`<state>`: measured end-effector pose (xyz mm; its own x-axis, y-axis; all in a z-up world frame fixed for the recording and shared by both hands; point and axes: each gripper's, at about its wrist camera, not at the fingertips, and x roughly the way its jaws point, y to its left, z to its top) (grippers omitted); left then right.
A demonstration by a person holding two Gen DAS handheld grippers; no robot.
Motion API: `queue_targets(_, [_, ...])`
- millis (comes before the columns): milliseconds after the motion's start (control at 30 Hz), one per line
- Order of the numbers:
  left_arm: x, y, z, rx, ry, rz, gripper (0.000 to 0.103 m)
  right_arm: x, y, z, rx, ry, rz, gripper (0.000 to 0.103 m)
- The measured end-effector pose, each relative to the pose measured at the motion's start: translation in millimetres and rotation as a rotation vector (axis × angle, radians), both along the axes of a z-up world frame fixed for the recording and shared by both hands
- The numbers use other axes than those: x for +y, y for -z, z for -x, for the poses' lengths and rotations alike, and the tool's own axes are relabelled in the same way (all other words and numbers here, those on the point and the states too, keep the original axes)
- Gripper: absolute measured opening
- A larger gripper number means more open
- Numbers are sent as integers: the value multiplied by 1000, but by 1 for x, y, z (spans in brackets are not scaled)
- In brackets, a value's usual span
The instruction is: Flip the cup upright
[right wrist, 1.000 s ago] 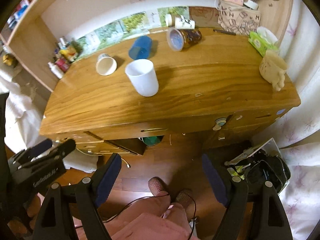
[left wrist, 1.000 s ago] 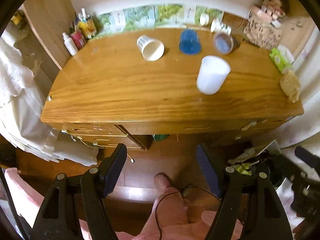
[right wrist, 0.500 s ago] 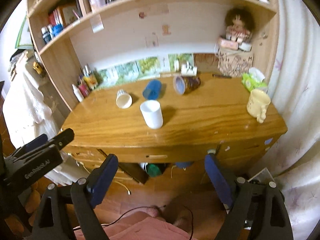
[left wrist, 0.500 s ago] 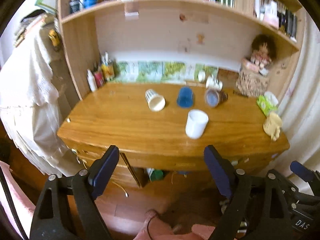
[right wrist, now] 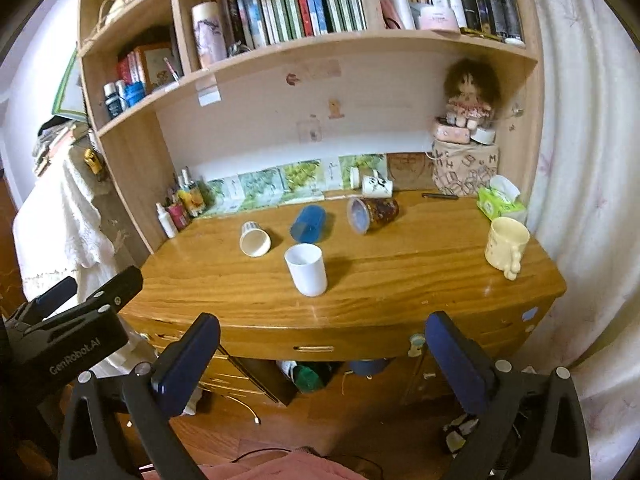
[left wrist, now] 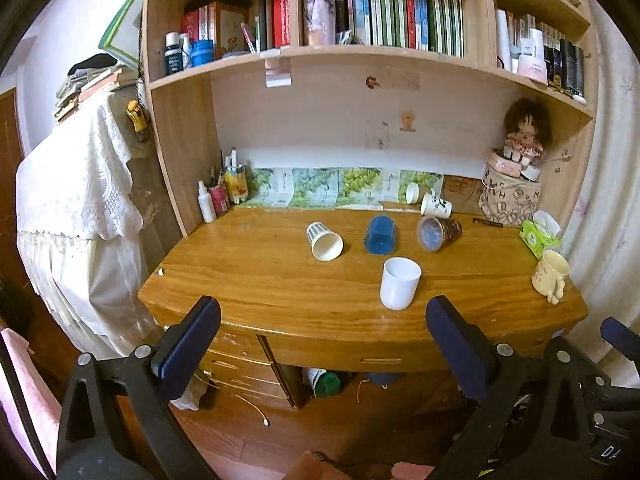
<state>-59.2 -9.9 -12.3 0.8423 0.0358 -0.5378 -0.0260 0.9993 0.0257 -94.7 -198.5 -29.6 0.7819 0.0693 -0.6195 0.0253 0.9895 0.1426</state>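
On the wooden desk (left wrist: 260,280) three cups lie on their sides: a striped paper cup (left wrist: 324,236) (right wrist: 255,239), a blue cup (left wrist: 381,235) (right wrist: 308,223) and a dark patterned cup (left wrist: 438,232) (right wrist: 372,213). A white cup (left wrist: 400,283) (right wrist: 306,269) stands upright nearer the front edge. My left gripper (left wrist: 323,340) and right gripper (right wrist: 322,354) are both open and empty, held in front of and below the desk's front edge, well short of the cups.
A cream mug (left wrist: 551,274) (right wrist: 505,246) stands upright at the right end. A green tissue pack (right wrist: 500,202), a doll on a box (right wrist: 468,128) and bottles (left wrist: 218,196) line the back. Shelves of books hang above. Drawers (left wrist: 240,364) sit under the desk.
Both views have swung upward from looking down on the desk and floor to facing the desk and shelves. The cups have not moved. Both grippers stay open.
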Motion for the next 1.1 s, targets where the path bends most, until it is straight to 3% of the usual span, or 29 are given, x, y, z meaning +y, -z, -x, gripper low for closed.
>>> queue_targets(1100, [-28, 0, -11, -10, 59, -9, 103, -20, 4, -13, 21, 34, 5, 103])
